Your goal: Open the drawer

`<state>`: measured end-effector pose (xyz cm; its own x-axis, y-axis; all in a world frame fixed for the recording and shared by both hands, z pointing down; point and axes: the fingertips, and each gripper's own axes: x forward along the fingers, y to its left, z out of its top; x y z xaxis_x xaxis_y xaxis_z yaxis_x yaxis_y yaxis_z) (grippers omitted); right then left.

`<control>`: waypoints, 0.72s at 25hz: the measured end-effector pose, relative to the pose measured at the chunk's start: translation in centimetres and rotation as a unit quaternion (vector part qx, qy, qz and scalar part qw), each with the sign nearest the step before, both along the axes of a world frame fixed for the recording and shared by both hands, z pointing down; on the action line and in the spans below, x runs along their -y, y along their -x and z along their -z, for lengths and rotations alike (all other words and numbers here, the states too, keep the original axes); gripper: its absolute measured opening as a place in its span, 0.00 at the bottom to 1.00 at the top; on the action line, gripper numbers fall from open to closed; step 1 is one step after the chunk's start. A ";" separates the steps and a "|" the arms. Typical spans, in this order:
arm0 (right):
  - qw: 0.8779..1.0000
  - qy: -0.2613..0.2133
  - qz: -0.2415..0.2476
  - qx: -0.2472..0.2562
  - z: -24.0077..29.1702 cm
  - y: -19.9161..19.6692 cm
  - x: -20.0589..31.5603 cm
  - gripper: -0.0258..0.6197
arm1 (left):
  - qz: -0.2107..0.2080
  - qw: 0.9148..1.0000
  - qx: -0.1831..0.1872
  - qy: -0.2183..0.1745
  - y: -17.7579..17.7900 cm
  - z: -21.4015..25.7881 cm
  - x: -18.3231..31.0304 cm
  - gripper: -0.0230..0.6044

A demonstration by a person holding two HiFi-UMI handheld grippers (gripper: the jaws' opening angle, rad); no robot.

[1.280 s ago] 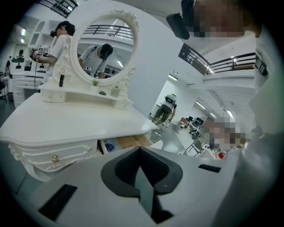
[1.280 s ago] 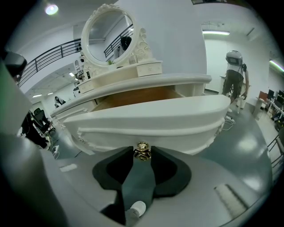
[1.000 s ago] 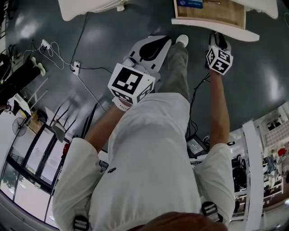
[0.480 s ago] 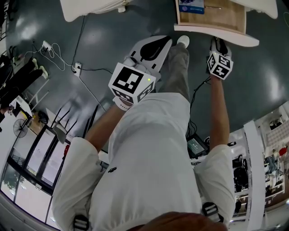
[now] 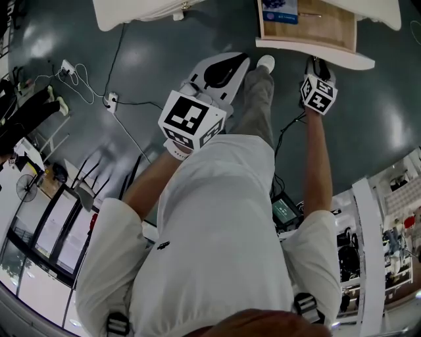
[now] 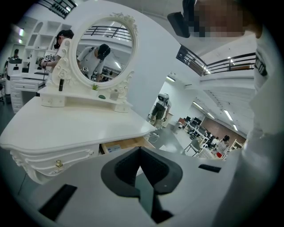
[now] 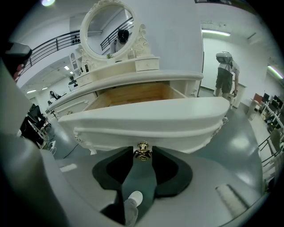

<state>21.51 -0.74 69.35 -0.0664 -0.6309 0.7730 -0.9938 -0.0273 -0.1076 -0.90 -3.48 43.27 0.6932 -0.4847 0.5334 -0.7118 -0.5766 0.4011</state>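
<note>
Drawer (image 7: 146, 116) of white dressing table (image 7: 133, 79) pulled well out from under the curved tabletop, pale wood interior open to view, carved white front close before the right gripper (image 7: 142, 158). Gold knob (image 7: 142, 152) at the middle of that front, caught between the right jaws, dark tips tight against it on either side. In the head view, same drawer at the top edge, with a blue item (image 5: 279, 5) lying toward its left side. Right gripper there hard up against the white front, at the end of an outstretched arm. Left gripper (image 5: 237, 60) further left, well apart from the drawer, held over grey floor (image 5: 151, 59) and just beside a white shoe (image 5: 266, 60). In the left gripper view, jaws together at the tips, nothing between them, aimed toward the table's edge, a strip of the open drawer's wood just beyond. Oval mirror (image 6: 104, 53) in an ornate white frame upright on the tabletop. Small side drawer with its own little knob (image 6: 58, 163) lower left, closed.
</note>
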 end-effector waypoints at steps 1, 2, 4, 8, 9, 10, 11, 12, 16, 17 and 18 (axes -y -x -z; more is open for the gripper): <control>1.000 0.000 0.001 -0.001 0.3 -0.1 -0.1 0.25 | 0.000 1.000 -0.001 -0.001 -0.1 0.3 0.0 0.05; 1.000 -0.002 0.002 -0.001 0.7 -0.3 -0.1 0.26 | 0.001 1.000 -0.001 -0.002 -0.2 0.6 0.0 0.05; 1.000 -0.007 0.005 -0.004 1.3 -0.5 0.0 0.29 | 0.002 1.000 -0.002 -0.004 -0.5 1.0 0.1 0.05; 1.000 -0.011 0.009 -0.002 2.0 0.0 0.2 0.33 | 0.005 1.000 -0.006 -0.005 -0.3 1.2 0.1 0.05; 1.000 -0.009 0.012 -0.003 2.1 0.3 0.2 0.34 | 0.005 1.000 -0.007 -0.005 -0.1 1.3 0.1 0.05; 1.000 -0.007 0.015 -0.004 2.2 0.6 0.1 0.34 | 0.005 1.000 -0.008 -0.005 0.1 1.5 0.1 0.05; 1.000 -0.007 0.017 -0.005 2.5 0.7 0.0 0.34 | 0.006 1.000 -0.009 -0.006 0.1 1.7 0.1 0.05; 1.000 -0.008 0.019 -0.006 2.8 0.7 -0.1 0.34 | 0.007 1.000 -0.010 -0.007 0.1 1.9 0.0 0.05; 1.000 -0.013 0.020 -0.004 4.1 0.7 -0.5 0.34 | 0.011 1.000 -0.015 -0.011 0.0 2.7 -0.3 0.05; 1.000 -0.014 0.021 -0.004 4.4 0.7 -0.6 0.34 | 0.013 1.000 -0.016 -0.012 0.0 2.8 -0.3 0.05; 1.000 -0.015 0.022 -0.003 4.7 0.6 -0.6 0.34 | 0.014 1.000 -0.017 -0.013 0.1 2.9 -0.3 0.05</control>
<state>20.86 -0.11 64.69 -0.0891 -0.6509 0.7539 -0.9947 0.0190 -0.1012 -0.97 -3.18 40.37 0.6975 -0.5166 0.4966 -0.7132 -0.5674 0.4115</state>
